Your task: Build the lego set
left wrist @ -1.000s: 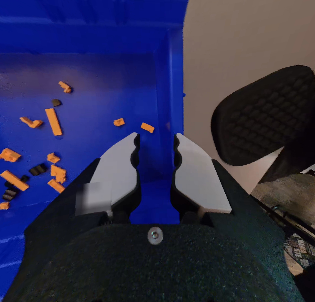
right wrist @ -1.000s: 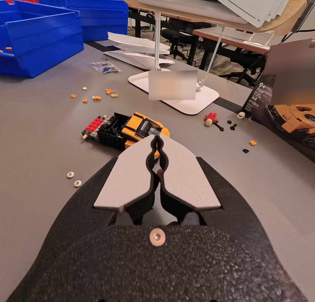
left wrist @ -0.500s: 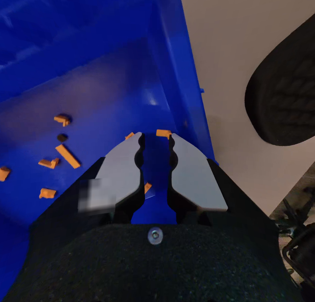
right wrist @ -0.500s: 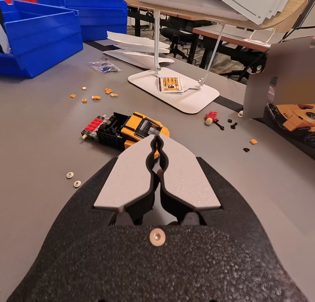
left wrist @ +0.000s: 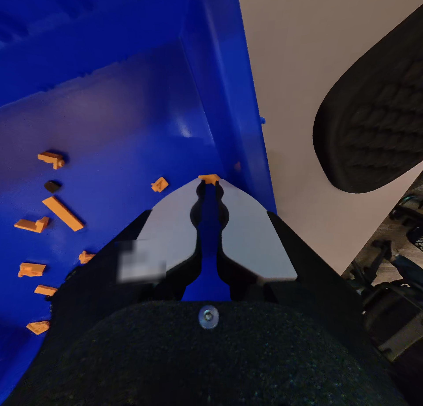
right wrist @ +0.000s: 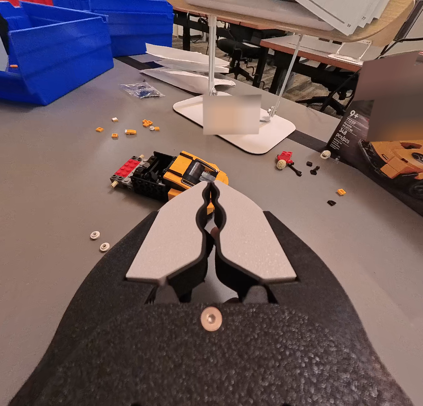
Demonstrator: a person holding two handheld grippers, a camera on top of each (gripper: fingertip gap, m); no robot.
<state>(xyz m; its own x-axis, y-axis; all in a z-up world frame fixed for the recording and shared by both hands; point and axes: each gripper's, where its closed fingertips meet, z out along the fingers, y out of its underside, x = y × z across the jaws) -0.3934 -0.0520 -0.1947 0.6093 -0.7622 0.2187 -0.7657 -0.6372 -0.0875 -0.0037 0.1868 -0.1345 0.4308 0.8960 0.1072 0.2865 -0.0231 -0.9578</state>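
Observation:
In the left wrist view my left gripper (left wrist: 208,182) reaches into a blue bin (left wrist: 219,79), near its right wall. Its fingertips are closed on a small orange brick (left wrist: 208,179) that rests on the bin floor. Several other orange pieces (left wrist: 63,213) and a dark piece (left wrist: 52,186) lie on the floor to the left. One small orange piece (left wrist: 159,184) lies just left of the tips. In the right wrist view my right gripper (right wrist: 210,184) is shut with its tips together, just in front of a partly built orange and black brick car (right wrist: 169,175) on the grey table (right wrist: 45,189).
Blue bins (right wrist: 61,54) stand at the table's far left. A white stand base (right wrist: 270,134) and papers (right wrist: 183,67) lie behind the car. Loose small pieces (right wrist: 130,131) and two pale rings (right wrist: 99,241) lie on the table. A boxed set (right wrist: 393,161) stands at the right. A black chair part (left wrist: 370,125) is beyond the bin. The grippers' ends are close to 45 cm from one another. The dark piece (left wrist: 52,186) is closer to my left gripper, around 11 cm from its tips; the right tips are 50 cm off.
My left gripper moved toward the bin's right wall and its jaws narrowed from wide open until they closed on the small orange brick. The right gripper has stayed shut and still.

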